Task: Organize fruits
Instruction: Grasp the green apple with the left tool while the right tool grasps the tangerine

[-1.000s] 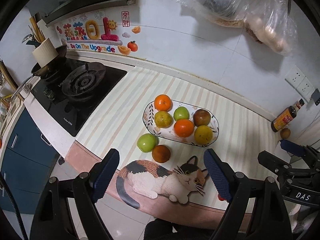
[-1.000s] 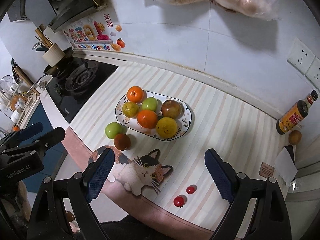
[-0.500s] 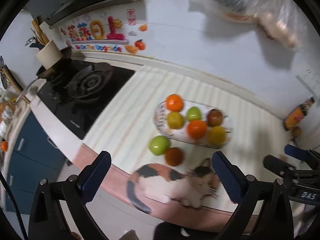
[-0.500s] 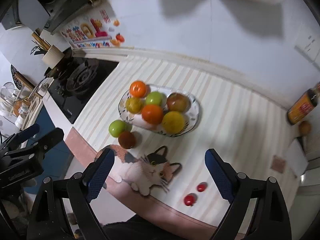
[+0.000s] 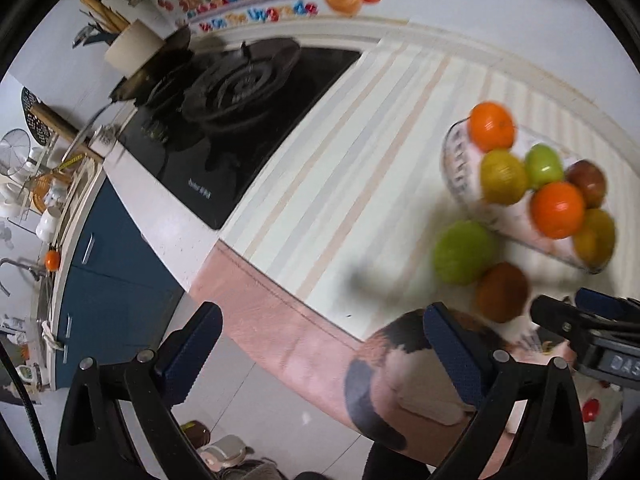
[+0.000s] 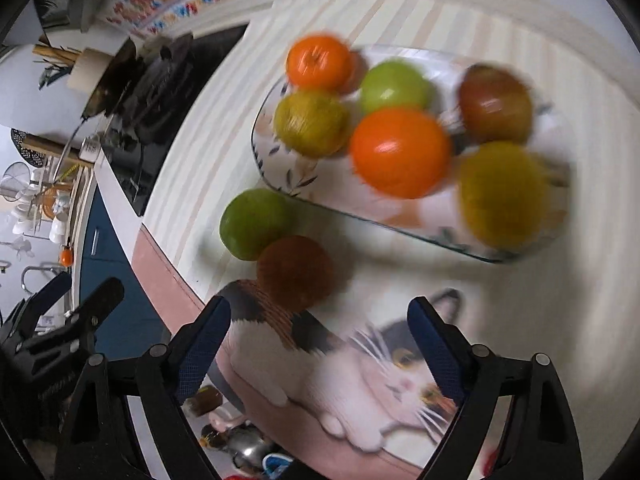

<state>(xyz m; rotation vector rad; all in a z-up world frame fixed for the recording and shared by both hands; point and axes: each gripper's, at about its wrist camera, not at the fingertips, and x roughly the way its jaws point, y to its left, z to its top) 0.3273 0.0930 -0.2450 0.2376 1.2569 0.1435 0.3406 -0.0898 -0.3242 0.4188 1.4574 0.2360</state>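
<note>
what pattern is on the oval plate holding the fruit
White oval plate with dark leaf sprigs near the rim, clearest in the right wrist view.

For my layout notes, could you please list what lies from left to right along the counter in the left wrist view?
Stove → green fruit → brown fruit → fruit dish.
</note>
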